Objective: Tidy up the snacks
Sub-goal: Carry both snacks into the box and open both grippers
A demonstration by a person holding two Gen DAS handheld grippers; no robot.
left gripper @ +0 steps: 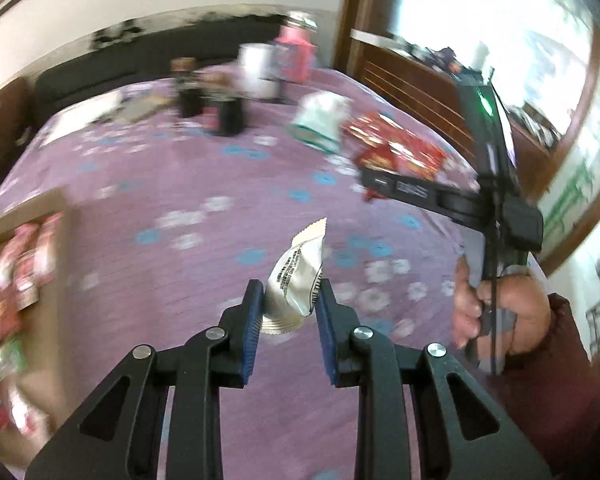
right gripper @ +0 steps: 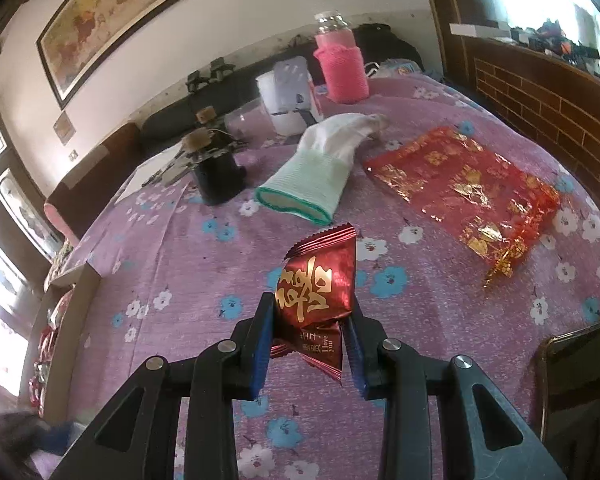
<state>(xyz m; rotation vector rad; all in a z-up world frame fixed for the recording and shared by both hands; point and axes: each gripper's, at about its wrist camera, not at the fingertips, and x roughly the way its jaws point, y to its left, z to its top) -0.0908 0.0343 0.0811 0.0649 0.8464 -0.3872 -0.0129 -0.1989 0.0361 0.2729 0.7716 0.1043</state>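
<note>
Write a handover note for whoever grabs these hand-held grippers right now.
Left hand-held gripper: shut on a silver snack packet, held above the purple floral cloth.
Right hand-held gripper: shut on a red snack packet.
Cardboard box at the left edge already holds red packets.
Red-and-gold pouch lies flat at the far right, beside a white glove.
Left to do: probably drop both held packets into the box.

bare cloth (right gripper: 204, 264) ahead, glove (right gripper: 320, 176) beyond
</note>
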